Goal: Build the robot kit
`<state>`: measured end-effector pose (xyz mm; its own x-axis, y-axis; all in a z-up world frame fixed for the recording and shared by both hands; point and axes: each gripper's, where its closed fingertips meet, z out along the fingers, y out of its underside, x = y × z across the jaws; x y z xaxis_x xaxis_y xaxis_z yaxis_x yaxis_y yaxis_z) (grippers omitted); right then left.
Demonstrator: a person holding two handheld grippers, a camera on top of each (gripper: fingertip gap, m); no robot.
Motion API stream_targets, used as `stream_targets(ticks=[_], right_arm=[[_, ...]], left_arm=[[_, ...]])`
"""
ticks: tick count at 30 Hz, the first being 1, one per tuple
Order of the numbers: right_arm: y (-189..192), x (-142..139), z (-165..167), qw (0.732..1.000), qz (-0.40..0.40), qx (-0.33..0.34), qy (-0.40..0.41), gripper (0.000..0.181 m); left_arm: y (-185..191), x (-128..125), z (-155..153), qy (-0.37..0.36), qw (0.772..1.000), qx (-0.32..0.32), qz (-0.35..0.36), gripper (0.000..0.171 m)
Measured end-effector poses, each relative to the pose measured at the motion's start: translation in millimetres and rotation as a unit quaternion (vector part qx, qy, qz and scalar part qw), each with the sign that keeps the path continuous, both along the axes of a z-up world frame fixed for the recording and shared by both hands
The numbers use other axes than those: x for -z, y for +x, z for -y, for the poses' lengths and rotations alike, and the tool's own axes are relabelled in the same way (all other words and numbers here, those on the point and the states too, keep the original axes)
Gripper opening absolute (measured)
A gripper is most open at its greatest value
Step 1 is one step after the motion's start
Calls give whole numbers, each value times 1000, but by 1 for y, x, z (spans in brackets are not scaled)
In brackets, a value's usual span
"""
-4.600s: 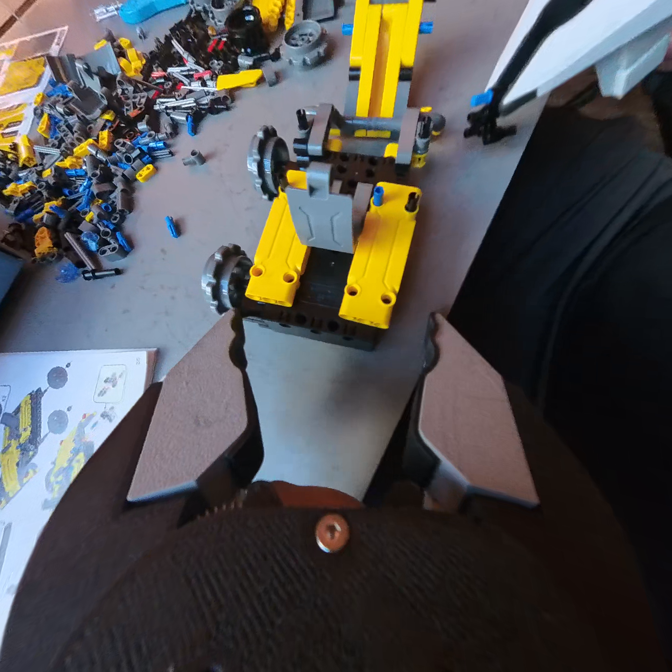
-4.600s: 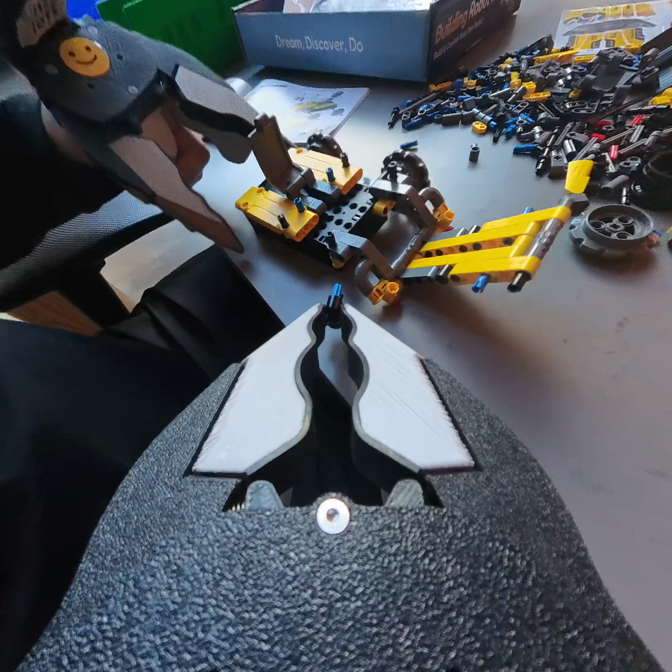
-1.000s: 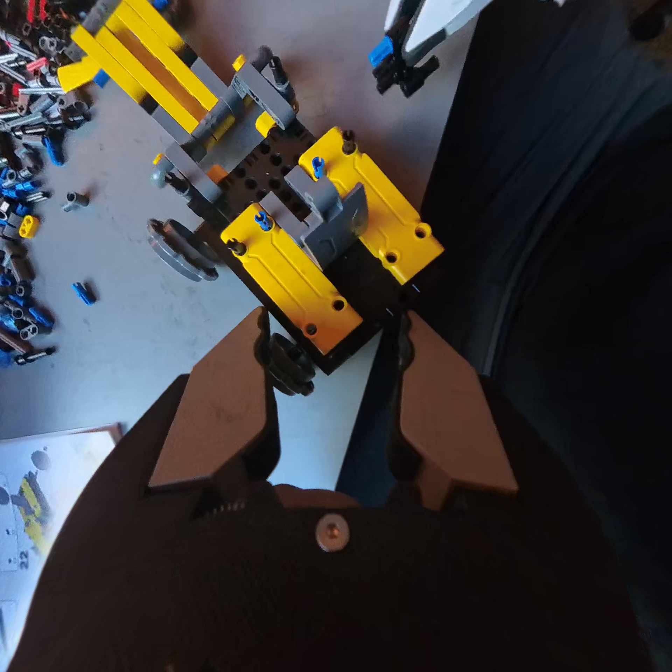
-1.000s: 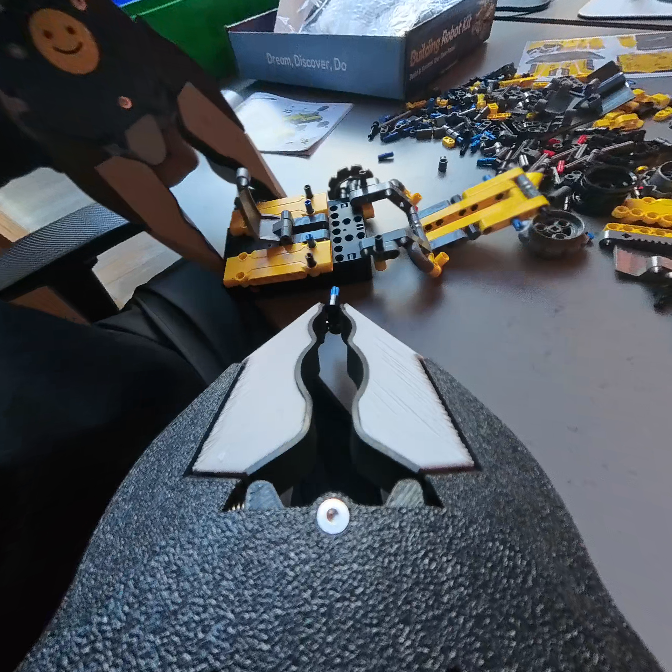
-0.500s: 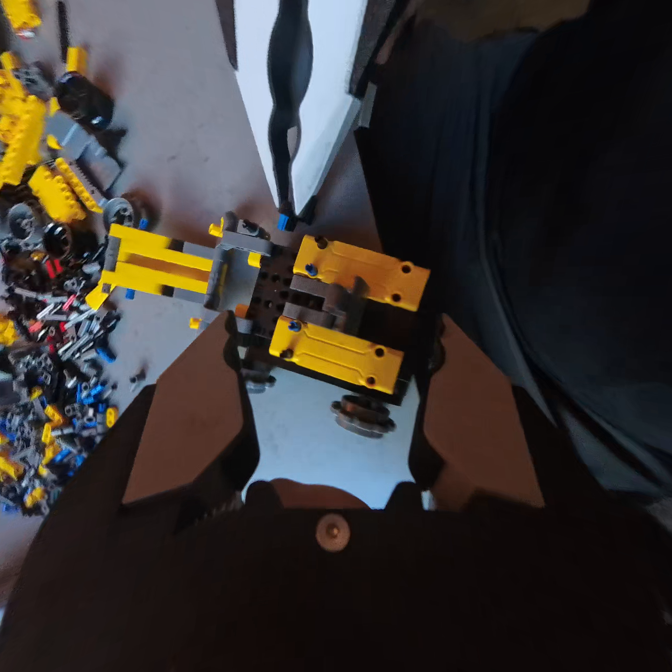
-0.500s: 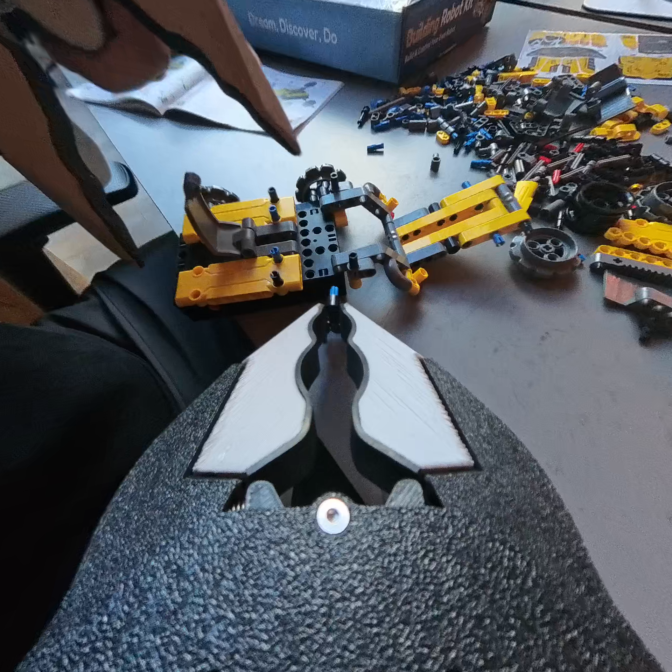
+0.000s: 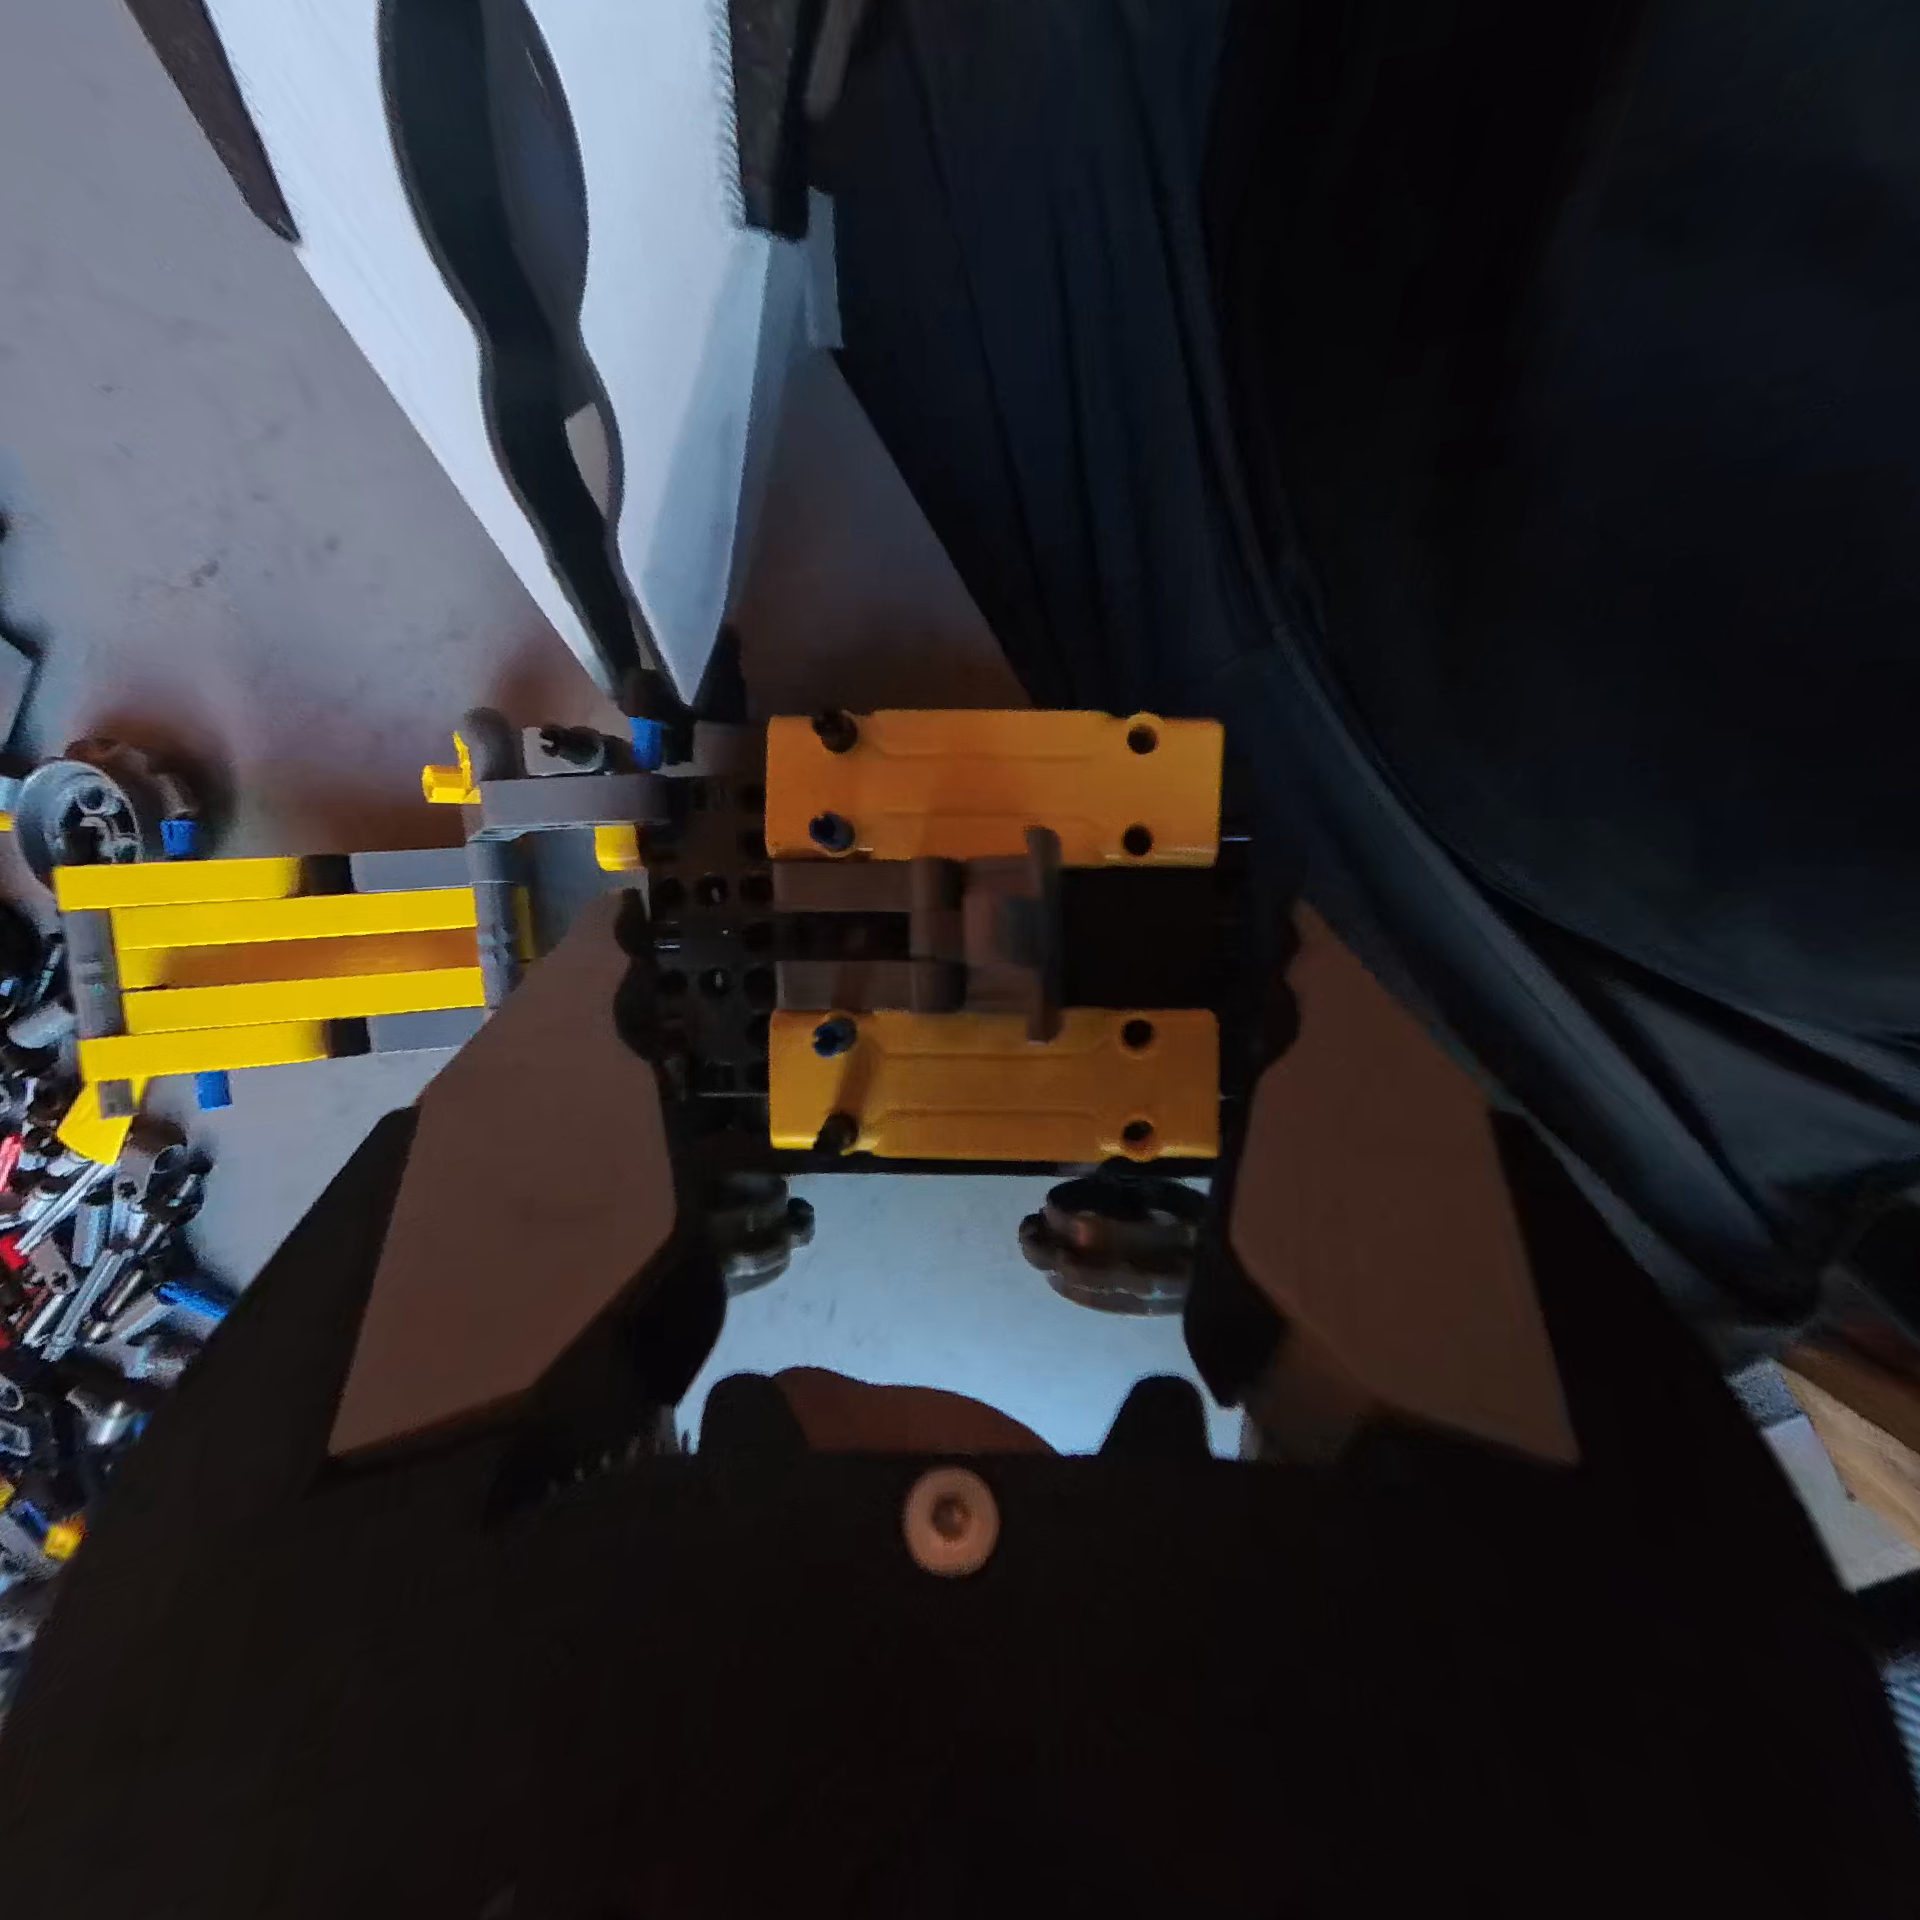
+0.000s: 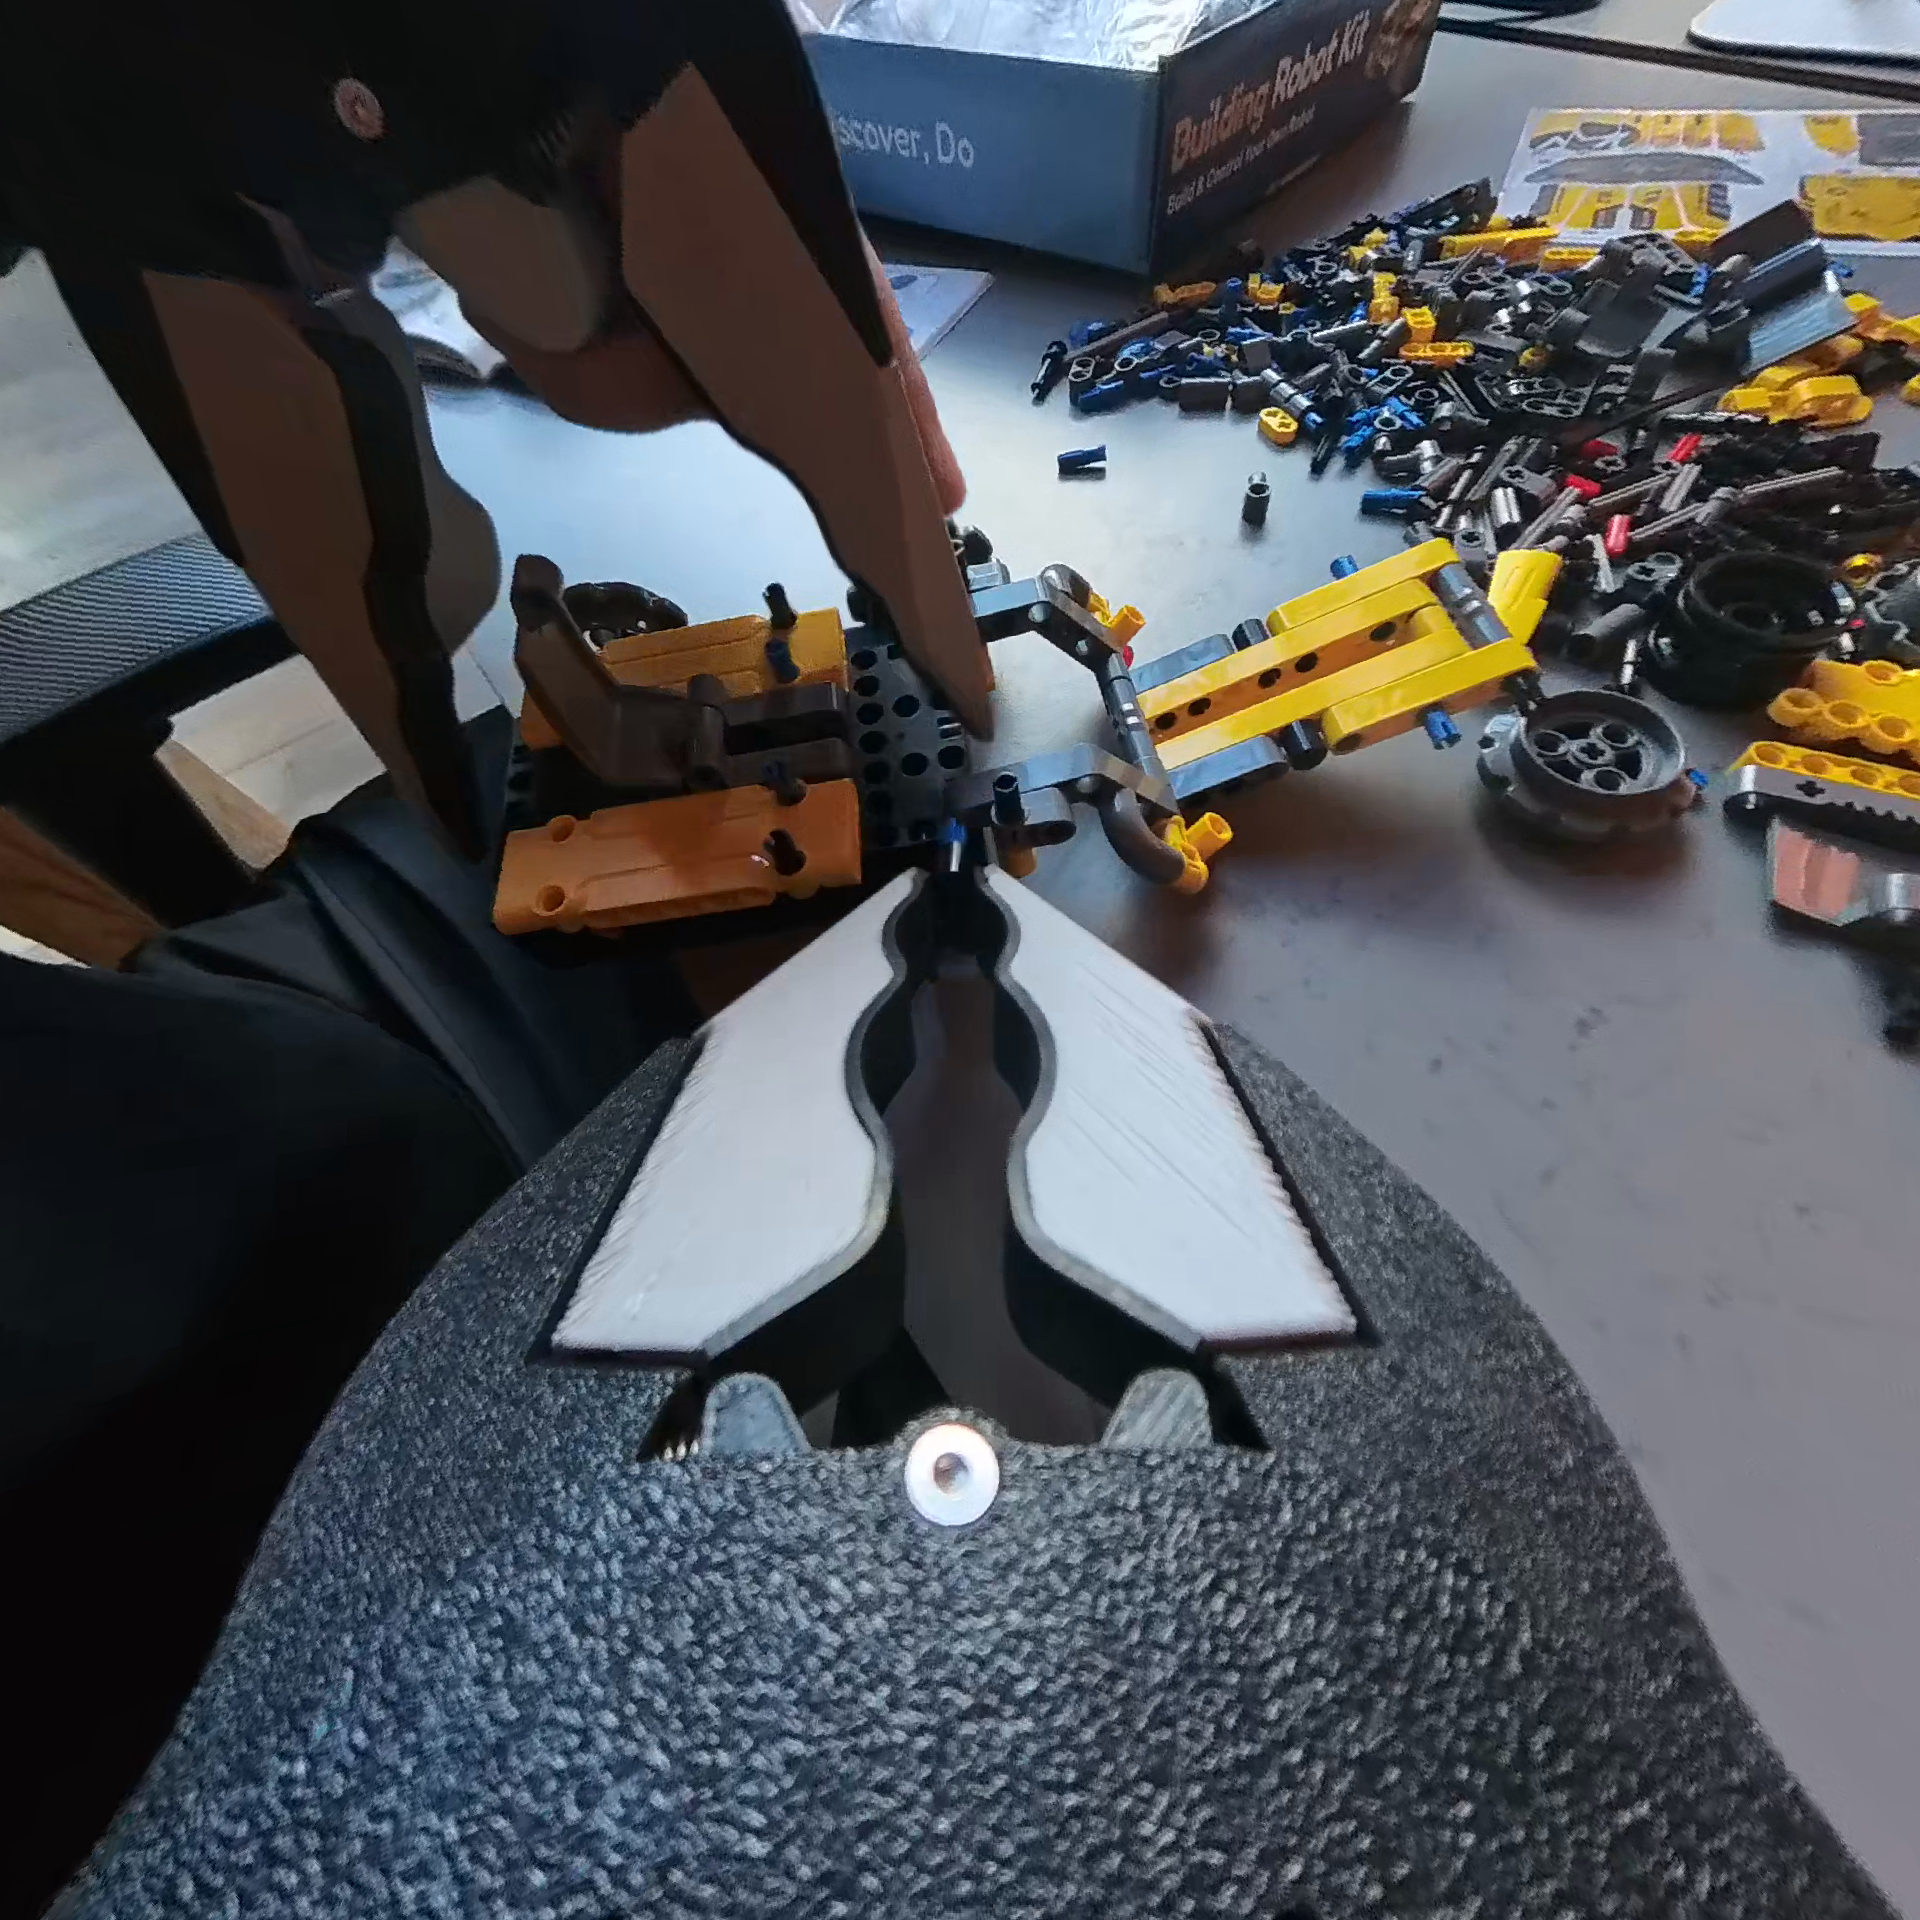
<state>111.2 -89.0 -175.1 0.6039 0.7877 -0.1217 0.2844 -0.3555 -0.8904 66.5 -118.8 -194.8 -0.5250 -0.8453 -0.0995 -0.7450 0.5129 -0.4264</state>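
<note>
a: where is the left gripper (image 7: pixel 956 966)?

b: it comes down over the yellow and black brick vehicle (image 7: pixel 987 935) at the near edge of the dark table (image 8: pixel 1455 1039). its brown fingers (image 7: pixel 540 1174) are spread wide, one at each end of the black chassis. whether the tips touch the model or just frame it, i cannot tell.

a: and the right gripper (image 8: pixel 951 883)?

b: its white fingers (image 8: pixel 1143 1143) are closed on a small black pin with a blue tip (image 8: pixel 951 836). the pin tip is right against the side of the vehicle, next to a grey angled beam (image 8: pixel 1049 800).

a: what does the vehicle look like?

b: two yellow panels (image 7: pixel 992 774) flank a dark grey seat piece (image 8: pixel 582 665), and a yellow boom (image 8: pixel 1340 665) reaches out toward a grey wheel hub (image 8: pixel 1590 753). two dark gear wheels (image 7: pixel 1117 1247) show on the side nearest the left gripper.

a: anything else around?

b: a pile of loose parts (image 8: pixel 1558 395), a blue box (image 8: pixel 1091 135) at the back, a printed sheet (image 8: pixel 1714 177) and a booklet (image 8: pixel 935 291). dark clothing (image 7: pixel 1455 520) and a chair (image 8: pixel 94 644) lie past the table edge.
</note>
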Motion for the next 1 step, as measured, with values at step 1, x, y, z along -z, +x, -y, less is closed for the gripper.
stream_targets(ticks=[1], right_arm=[[1, 1, -1, 1000, 5, 4, 2, 8]], left_arm=[[0, 2, 0, 0, 1000, 3, -1, 113]])
